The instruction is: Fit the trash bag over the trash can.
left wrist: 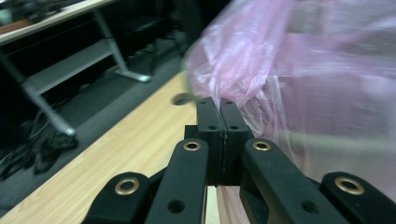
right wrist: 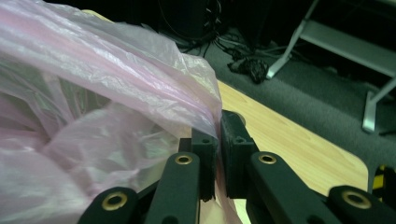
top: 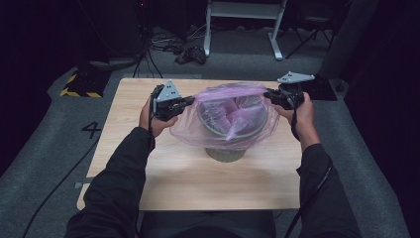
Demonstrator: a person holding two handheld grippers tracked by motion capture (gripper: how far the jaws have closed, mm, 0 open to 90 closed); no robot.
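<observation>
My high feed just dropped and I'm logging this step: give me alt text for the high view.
Two hand-held grippers stretch a pink bag over a grey bin on a wooden table. The left gripper is shut on the bag's left rim and the right gripper on its right rim. The person's dark sleeves come in from the bottom.

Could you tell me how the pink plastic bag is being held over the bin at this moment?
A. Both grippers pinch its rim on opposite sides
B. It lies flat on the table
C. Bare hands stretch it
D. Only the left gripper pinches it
A: the left gripper and the right gripper are each shut on the rim of the pink bag, stretching it over the bin.
</observation>
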